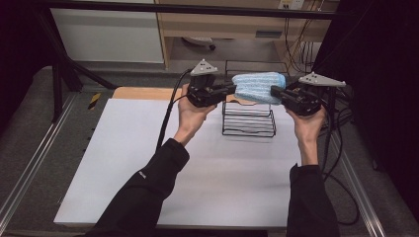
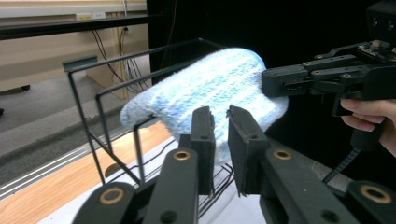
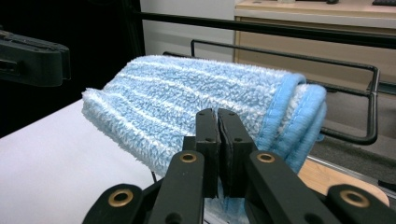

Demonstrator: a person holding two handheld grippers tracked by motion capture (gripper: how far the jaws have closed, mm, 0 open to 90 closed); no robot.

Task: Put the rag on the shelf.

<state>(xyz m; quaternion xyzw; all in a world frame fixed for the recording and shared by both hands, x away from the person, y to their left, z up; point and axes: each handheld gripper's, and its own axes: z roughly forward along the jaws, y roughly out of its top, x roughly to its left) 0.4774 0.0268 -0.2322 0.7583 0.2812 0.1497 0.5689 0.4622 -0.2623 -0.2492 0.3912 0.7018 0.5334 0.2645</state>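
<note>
A folded blue microfibre towel (image 1: 258,87) is held in the air by both grippers, in the upper middle of the high view, directly above a black wire rack (image 1: 248,120) that stands on the white table (image 1: 148,163). The left gripper (image 1: 228,89) is clamped on the towel's left end; in the left gripper view its jaws are seen nearly closed, with a fold of the pile pinched between them. The right gripper (image 1: 275,92) is clamped on the opposite end – in the right gripper view the jaws are pressed almost together on the cloth, just beside the towel's bound edge (image 3: 280,112).

As far as can be judged, the pick-up and folding are done and the towel is carried level between the two hands, but nothing has yet been set down: it is not yet resting on the rack's top rails (image 2: 140,58). What is left – lowering the towel onto or over the rack, opening both pairs of jaws, and drawing the hands back
</note>
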